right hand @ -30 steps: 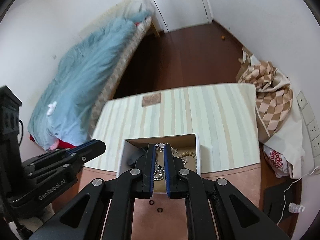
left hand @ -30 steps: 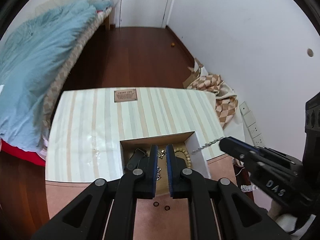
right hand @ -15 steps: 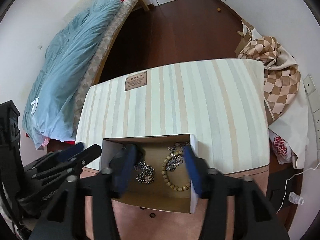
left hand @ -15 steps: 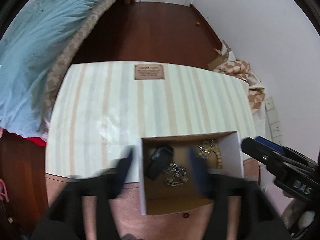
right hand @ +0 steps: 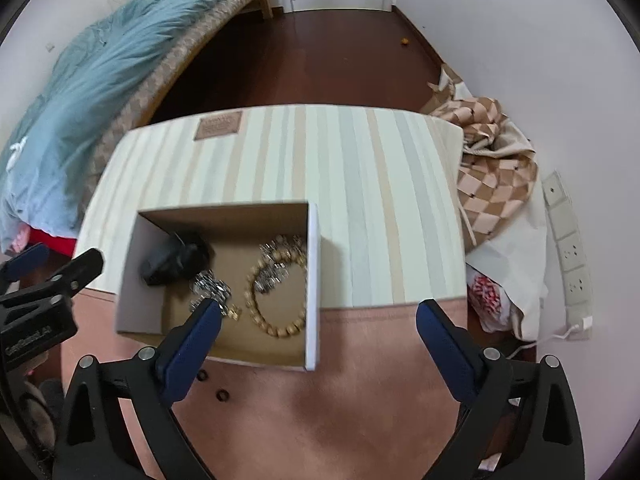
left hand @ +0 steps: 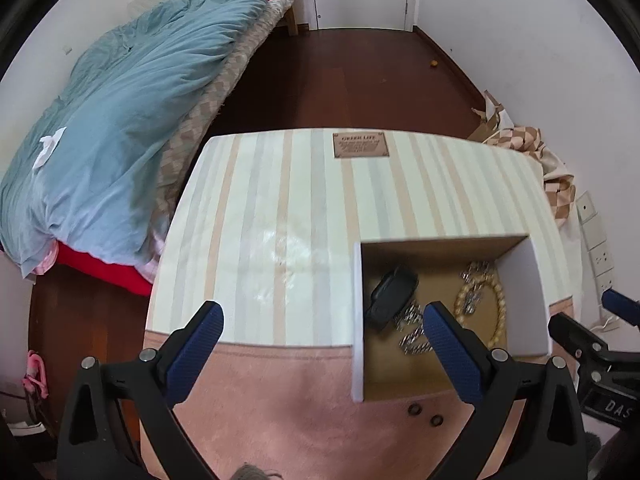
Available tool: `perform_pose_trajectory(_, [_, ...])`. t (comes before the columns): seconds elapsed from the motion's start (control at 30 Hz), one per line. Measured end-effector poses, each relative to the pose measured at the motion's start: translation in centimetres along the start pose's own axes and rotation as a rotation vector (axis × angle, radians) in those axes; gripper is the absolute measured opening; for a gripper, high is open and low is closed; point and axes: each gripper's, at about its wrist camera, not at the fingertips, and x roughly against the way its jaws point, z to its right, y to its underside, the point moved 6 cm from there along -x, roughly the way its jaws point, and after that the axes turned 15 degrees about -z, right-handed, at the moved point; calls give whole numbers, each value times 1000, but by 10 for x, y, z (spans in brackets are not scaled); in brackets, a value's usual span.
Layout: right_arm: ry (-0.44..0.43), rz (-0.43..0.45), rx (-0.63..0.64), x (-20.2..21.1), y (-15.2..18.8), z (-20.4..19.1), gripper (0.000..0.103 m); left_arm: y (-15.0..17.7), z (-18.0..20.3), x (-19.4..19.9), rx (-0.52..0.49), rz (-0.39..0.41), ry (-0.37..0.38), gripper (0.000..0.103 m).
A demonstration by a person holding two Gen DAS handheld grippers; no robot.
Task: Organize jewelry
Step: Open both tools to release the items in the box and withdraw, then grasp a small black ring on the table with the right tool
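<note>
Box (right hand: 132, 280), open-topped cardboard, sits at the near edge of the striped cloth (left hand: 280, 208), its front wall overhanging onto the pink mat (left hand: 288, 412).

Inside, all loose on the floor of the box:
- bead bracelet (right hand: 276, 320), wooden, lying flat toward the right wall
- silver chain (right hand: 210, 286), bunched mid-box, one end under the right gripper's left finger as seen from its wrist view
- a second metallic tangle (right hand: 276, 264) lying across the top of the bracelet
- black case (right hand: 172, 262), or pouch, in the back left corner; cannot tell which

Two small dark rings (right hand: 212, 386) lie outside on the mat, just in front of the box.

Left gripper (left hand: 324, 356): jaws opening, nothing between them; it straddles the box's left wall, one finger over the cloth, the other over the chain. Right gripper (right hand: 316, 346): jaws opening too, empty, straddling the right wall, left finger above the chain and bracelet.

Step, as I read it: the approach before the first pick. Nothing lifted, nothing sorted yet.

Next move calls for choosing one piece and centring on it. The bracelet looks easiest: stiff beads, clear of the walls. The chain is limp and tangled, and may drag its neighbours. The walls leave little room for widely spread fingers; come in steeply and narrow the gap first.
</note>
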Motion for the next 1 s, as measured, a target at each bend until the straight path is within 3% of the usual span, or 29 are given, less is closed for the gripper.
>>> perform_pose_trajectory(0.3, [39,58,-7,23,22,-3,99,23,2,19,7,31,-8,102])
perform_pose_trajectory(0.53, [45,132,5,61,42,-9,99,46,4,62,3,131,-31,102])
perform_pose_trajectory(1.0, [19,235,-4,121,85,-13,99,86,4,122,4,196,27,102])
